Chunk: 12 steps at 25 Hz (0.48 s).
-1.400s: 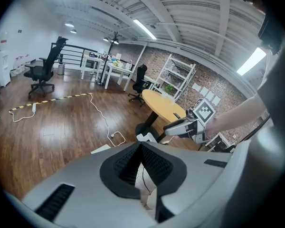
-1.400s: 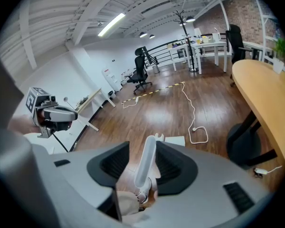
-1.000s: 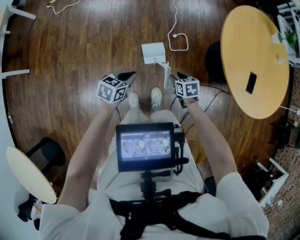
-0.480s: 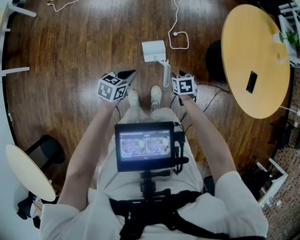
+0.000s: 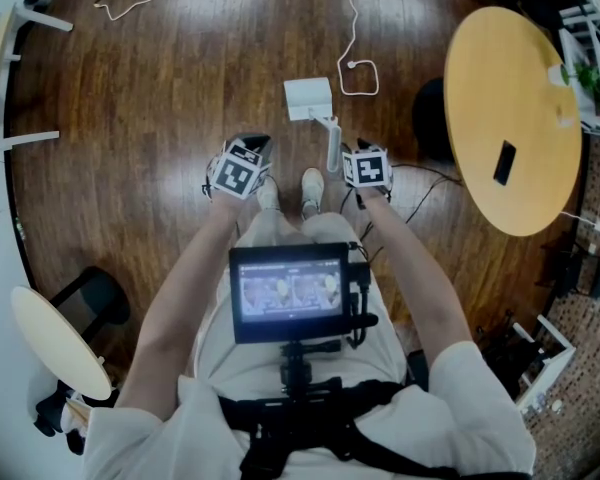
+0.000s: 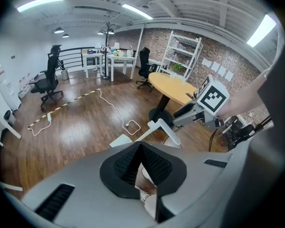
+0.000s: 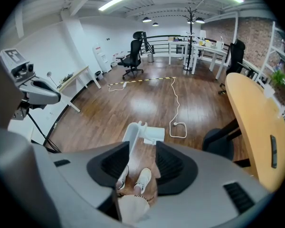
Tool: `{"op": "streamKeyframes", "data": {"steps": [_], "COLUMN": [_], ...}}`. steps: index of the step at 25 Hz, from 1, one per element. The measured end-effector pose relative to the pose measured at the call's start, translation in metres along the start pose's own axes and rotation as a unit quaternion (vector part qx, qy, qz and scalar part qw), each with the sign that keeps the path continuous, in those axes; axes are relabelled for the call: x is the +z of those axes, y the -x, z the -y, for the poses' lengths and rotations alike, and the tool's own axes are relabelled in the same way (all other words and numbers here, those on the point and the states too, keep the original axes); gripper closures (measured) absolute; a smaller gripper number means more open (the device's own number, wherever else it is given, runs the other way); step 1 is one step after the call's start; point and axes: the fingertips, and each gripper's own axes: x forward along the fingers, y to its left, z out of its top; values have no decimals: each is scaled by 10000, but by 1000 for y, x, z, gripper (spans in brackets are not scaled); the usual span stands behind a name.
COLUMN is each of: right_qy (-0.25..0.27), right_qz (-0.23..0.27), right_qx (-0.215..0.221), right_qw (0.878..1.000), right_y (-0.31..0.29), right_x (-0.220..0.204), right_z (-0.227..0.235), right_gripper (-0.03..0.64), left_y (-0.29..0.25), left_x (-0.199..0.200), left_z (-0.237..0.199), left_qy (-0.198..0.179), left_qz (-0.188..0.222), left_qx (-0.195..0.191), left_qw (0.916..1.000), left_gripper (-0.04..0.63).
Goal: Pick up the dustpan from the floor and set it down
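no words, brands or numbers I can read, only black-and-white square patterns on the left cube (image 5: 235,175) atop my left gripper (image 5: 256,147), same on the right cube (image 5: 368,167) atop my right gripper (image 5: 346,154), chest screen (image 5: 289,292) behind both too small to read

Dustpan handle (image 7: 132,135) partly behind right claw (image 7: 142,143)

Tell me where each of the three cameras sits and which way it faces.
Head view: on the person's head, facing steeply down at the floor and dustpan; shows both arms, shoes, chest monitor, left gripper, right gripper.
Left gripper view: on the left gripper, facing across the room; shows its closed jaws and the right gripper.
Right gripper view: on the right gripper, facing down at the dustpan; shows its parted jaws and the shoes.
Shared: all three show the dustpan and round table.
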Motion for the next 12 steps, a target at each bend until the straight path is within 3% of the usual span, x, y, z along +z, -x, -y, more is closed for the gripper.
{"op": "streamKeyframes", "data": {"steps": [7, 12], "right_qy": [-37, -59], "right_qz": [2, -36], "right_qx": [-37, -124], "right_qw": [10000, 9999], "right_y": [1, 0], "right_x": [1, -2], "right_z": [0, 3], "right_gripper": [431, 431], "left_y": [-2, -2], "left_x": [-16, -26], "left_z": [-30, -41], "left_qy": [-92, -117], "left_qz": [-596, -857], "left_qx": [868, 1137], "left_qw": [9944, 9897], "left_gripper": [601, 600]}}
